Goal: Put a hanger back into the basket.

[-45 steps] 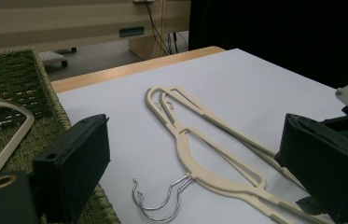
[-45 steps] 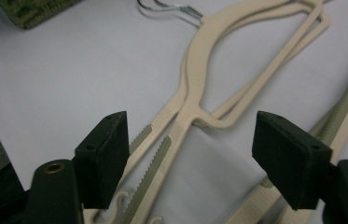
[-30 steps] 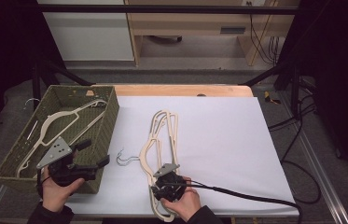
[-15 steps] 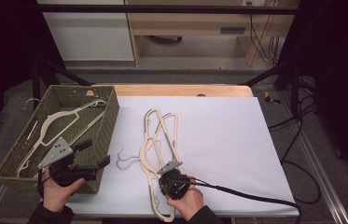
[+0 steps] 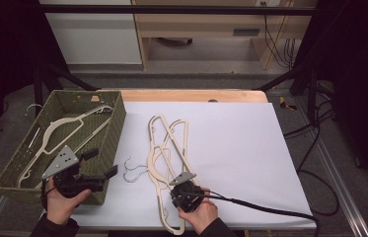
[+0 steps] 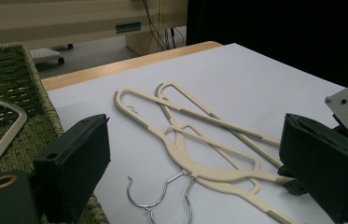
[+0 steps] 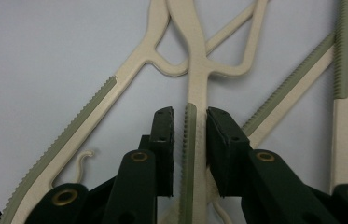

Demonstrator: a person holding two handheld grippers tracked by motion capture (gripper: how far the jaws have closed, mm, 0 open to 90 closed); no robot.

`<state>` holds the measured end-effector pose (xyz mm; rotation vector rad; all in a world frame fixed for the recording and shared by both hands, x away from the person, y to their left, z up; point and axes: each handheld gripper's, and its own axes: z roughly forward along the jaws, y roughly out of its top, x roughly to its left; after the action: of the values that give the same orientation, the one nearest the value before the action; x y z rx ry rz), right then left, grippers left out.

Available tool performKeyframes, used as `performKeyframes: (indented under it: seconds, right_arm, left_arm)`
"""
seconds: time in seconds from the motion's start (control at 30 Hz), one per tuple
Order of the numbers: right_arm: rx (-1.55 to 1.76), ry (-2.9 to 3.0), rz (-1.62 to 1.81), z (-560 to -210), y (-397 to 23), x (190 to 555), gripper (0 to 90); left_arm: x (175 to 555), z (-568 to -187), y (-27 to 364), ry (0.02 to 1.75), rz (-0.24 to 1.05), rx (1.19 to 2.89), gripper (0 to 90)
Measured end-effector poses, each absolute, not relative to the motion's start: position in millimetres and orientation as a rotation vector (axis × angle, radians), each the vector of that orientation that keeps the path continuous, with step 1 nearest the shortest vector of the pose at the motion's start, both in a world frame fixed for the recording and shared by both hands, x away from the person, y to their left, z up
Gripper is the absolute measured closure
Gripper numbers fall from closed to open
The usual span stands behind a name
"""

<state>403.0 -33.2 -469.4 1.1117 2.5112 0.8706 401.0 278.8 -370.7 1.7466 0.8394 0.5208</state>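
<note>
Nearest, at the front edge of the white sheet (image 5: 240, 148): right hand (image 5: 199, 212) wrapped round the right gripper (image 7: 190, 119), cable trailing off to the right; tongs narrow, closed on one arm of the cream hanger (image 7: 196, 70), just pulled in tight and then eased back a touch; one pad flat against the plain side of that arm, the other hard by its ribbed green strip, with only a sliver of shadow between; hanger lying flat on the sheet.

To the left, at much the same depth: left hand (image 5: 62, 200) holding the left gripper (image 5: 102, 163) above the near corner of the woven basket (image 5: 115, 133); tongs spread wide, nothing between them, pointed across the sheet toward the hangers.

A little farther in, between the two grippers: two wire hooks (image 5: 134, 170) resting on the sheet, just beside the basket's wall.

Farther again, mid-sheet: the held hanger's far end crossed over the other hangers (image 5: 181, 136), all cream with green ribbed strips, overlapping and touching, stretched away from the person.

Inside the basket: one more pale hanger (image 5: 60, 129), slanted across the floor from near left to far right.

Beyond the sheet: a strip of bare wooden tabletop (image 5: 191, 95); behind it, floor, black frame bars and a pale wooden bench (image 5: 201, 24).
</note>
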Motion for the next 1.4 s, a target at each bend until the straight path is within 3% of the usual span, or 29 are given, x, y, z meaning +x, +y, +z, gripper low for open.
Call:
performKeyframes:
  seconds: [0.13, 0.5, 0.73, 1.03, 1.4]
  right_arm:
    - [1.180, 2.494, 0.859, -469, -34, 405, 79.8]
    - [1.239, 2.486, 0.914, -459, -41, 407, 80.3]
    - [1.198, 2.470, 0.988, -443, -53, 408, 80.4]
    - [1.176, 2.487, 0.995, -433, -60, 405, 80.3]
    - [1.135, 2.502, 1.005, -433, -75, 399, 80.3]
  left_arm:
    - [401, -371, 276, 0.834, 0.518, 1.753, 9.0]
    - [402, -377, 257, 0.805, 0.480, 1.817, 13.2]
    - [415, -388, 224, 0.778, 0.436, 1.924, 17.7]
    - [431, -405, 190, 0.783, 0.385, 2.076, 28.9]
    - [449, -432, 185, 0.837, 0.322, 2.168, 43.7]
